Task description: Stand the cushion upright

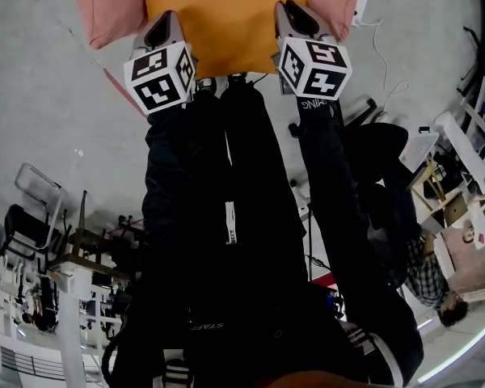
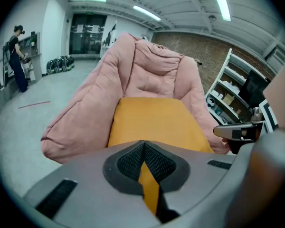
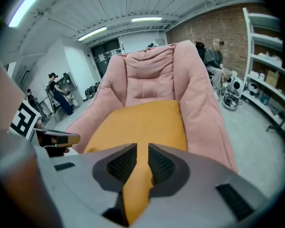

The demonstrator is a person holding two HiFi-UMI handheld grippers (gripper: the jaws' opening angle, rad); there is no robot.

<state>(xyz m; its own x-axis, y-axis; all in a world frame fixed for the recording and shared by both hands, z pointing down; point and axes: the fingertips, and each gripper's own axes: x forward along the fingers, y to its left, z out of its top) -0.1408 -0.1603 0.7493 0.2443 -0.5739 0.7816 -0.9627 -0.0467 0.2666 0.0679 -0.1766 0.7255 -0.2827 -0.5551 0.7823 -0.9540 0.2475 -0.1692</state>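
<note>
A flat orange cushion [image 1: 226, 18] [image 2: 154, 122] [image 3: 137, 125] lies on the seat of a pink beanbag chair [image 1: 105, 6] [image 2: 147, 70] [image 3: 149, 75]. My left gripper [image 1: 163, 24] [image 2: 143, 152] is shut on the cushion's near edge at its left corner, with a thin fold of orange fabric pinched between the pads. My right gripper [image 1: 295, 16] [image 3: 142, 156] holds the near edge at the right corner. Its jaws stand slightly apart and orange fabric fills the gap. Each gripper view shows the other gripper at its side edge [image 2: 235, 131] [image 3: 57, 139].
The beanbag sits on a grey floor [image 1: 48, 95]. A white cable [image 1: 380, 39] runs beside it on the right. Shelves [image 2: 237, 94] [image 3: 270, 80] line the brick wall. One person stands far left [image 2: 16, 56]; another sits by the wall [image 3: 213, 56].
</note>
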